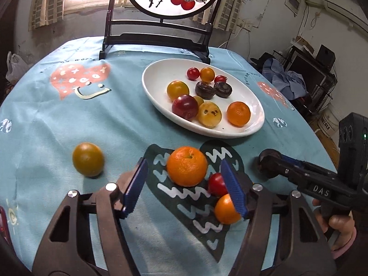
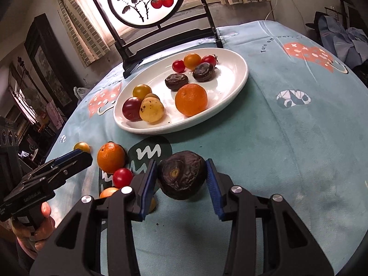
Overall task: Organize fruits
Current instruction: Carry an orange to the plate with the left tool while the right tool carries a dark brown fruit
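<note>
A white oval plate is seen on a table covered with a blue patterned cloth. On the plate several fruits are placed: a big orange, a spotted yellow fruit, a dark red plum, a yellow-orange tomato, two dark wrinkled fruits and some small cherry tomatoes at the far side.

Other fruits are left on the cloth, outside the plate. In the left wrist view a large orange is seen between the fingers of the left gripper, but the blue pads are wide apart and are not touching it, so the tongs are open. Just beside the right pad a small red tomato and a small orange fruit are lying close together. A green-yellow fruit is lying alone, well apart to the left.

In the right wrist view a dark wrinkled passion fruit is found between the pads of the right gripper. A narrow gap is seen at each side, so the fruit is not clamped and these tongs are open too. Whether the fruit is resting fully on the cloth cannot be told.

Behind the plate a round painted screen in a black frame is standing in front of a bright window.
</note>
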Motion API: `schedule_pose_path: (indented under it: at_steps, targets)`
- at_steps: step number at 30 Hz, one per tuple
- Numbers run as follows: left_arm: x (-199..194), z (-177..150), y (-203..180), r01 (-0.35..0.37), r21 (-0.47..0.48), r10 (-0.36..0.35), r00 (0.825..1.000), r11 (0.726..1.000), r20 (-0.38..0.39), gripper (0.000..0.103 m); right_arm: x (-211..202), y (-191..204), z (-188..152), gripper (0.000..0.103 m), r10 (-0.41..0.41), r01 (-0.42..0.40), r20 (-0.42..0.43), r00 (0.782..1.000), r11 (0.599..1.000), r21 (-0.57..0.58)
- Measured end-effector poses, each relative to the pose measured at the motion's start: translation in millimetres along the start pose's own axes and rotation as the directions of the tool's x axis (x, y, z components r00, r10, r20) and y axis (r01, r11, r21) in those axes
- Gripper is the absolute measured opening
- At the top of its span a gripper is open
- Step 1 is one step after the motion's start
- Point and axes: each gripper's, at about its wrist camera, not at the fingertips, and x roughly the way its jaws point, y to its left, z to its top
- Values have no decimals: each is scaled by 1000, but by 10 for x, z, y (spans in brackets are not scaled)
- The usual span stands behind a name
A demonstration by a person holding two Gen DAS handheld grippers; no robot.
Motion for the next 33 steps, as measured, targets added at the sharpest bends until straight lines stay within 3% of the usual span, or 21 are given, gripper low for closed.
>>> schedule_pose_path:
  at_steps: [12,20,26,33]
  targets:
    - [409,20,-15,-18,-30,15,993,999,-117,47,-24,-12,11,43,18,-18,-1,1000,1000,11]
    - [368,-12,-27,-13,-25,10,994,1000,-105,46,-37,-7,14,43,16,-16,4,1000,1000,9]
    - [97,-7,-46,-21,-29,20,1000,999,-19,45,-98,69,10,43,39,-38,34,999,999,-26]
    - [10,279,-196,-7,8,7,998,1000,68,45,-172,168,223,43,86,-80,158,984,996,-43]
